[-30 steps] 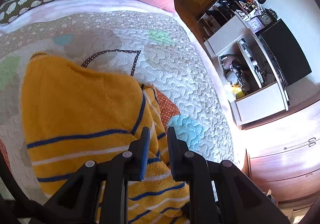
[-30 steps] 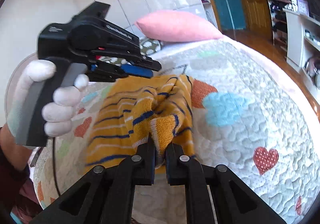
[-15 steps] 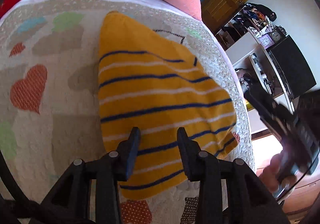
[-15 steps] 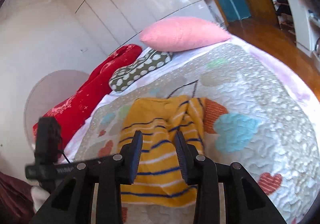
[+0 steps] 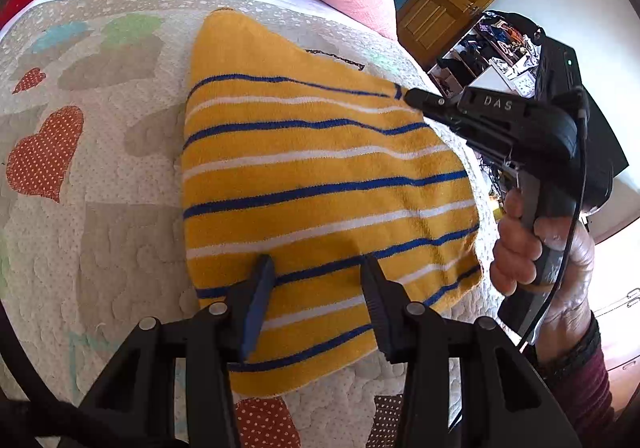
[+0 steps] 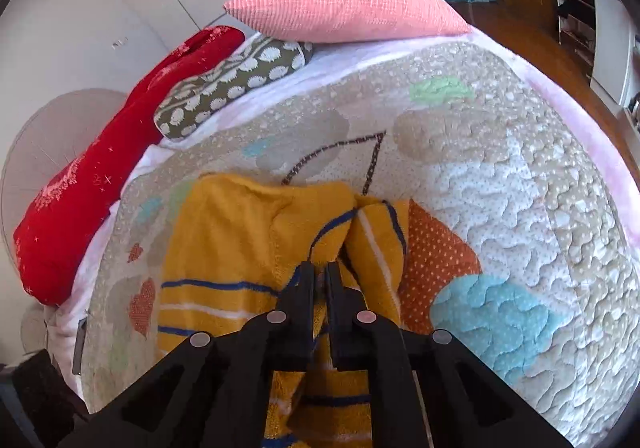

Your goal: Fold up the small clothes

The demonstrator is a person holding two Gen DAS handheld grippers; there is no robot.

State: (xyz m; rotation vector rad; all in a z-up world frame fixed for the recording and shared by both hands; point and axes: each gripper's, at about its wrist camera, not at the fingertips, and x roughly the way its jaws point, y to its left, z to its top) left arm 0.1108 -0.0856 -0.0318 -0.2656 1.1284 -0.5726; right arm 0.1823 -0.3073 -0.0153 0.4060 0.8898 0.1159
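On the bed's quilt point(image 5: 100, 176) lies the yellow striped garment point(image 5: 312, 184), spread flat across the middle. The left hand-held gripper point(image 5: 318, 268) hovers over its near edge, jaws having just been opening, now parted with cloth beneath them but nothing pinched. To the right, a hand point(image 5: 548, 260) holds the right hand-held gripper point(image 6: 320, 268), whose jaws have just snapped closed on a bunched fold of the garment's far right corner.
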